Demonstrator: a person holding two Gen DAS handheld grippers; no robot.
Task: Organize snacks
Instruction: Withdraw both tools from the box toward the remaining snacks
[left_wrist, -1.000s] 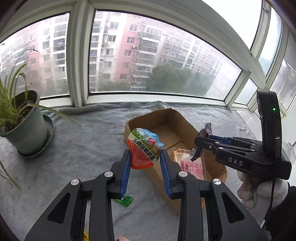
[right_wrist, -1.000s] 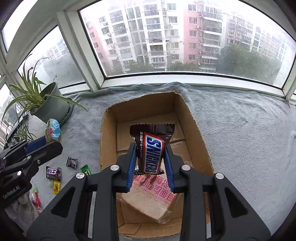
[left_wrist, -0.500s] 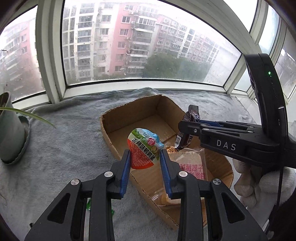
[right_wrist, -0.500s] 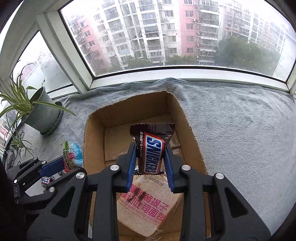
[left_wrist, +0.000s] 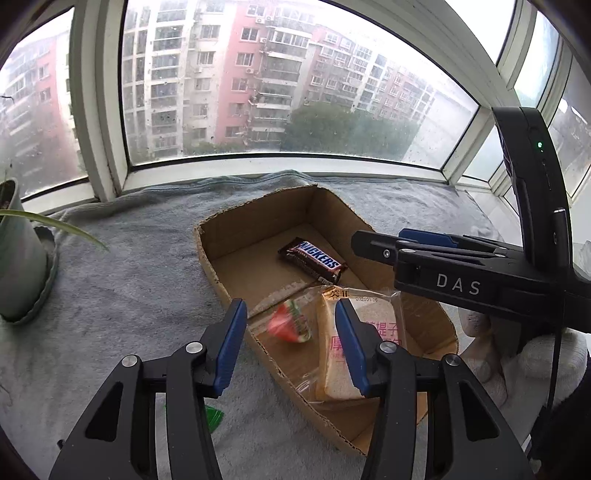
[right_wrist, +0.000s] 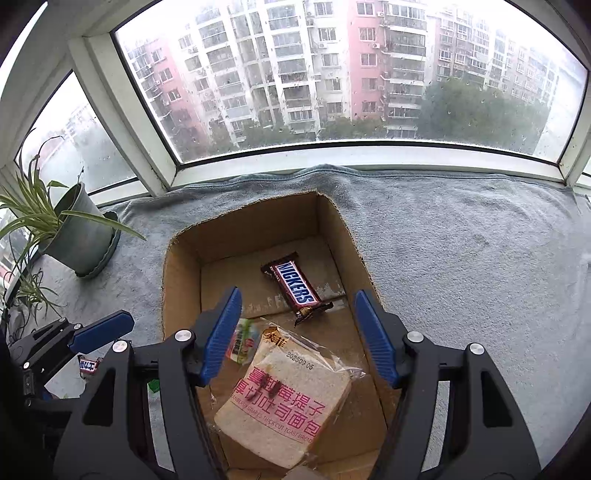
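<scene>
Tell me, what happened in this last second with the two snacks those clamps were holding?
Both were let go. The right gripper opened and the Snickers bar now lies on the floor of the cardboard box. The left gripper opened too, and its jelly cup, blurred, is in the box beside the bread packet. The box, the bread and the potted plant stayed put.

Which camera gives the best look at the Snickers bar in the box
The right wrist view: the Snickers bar lies unobstructed on the cardboard box floor, seen from above, its lettering large and sharp. The left wrist view shows the same bar smaller and from a flatter angle, though still readable.
</scene>
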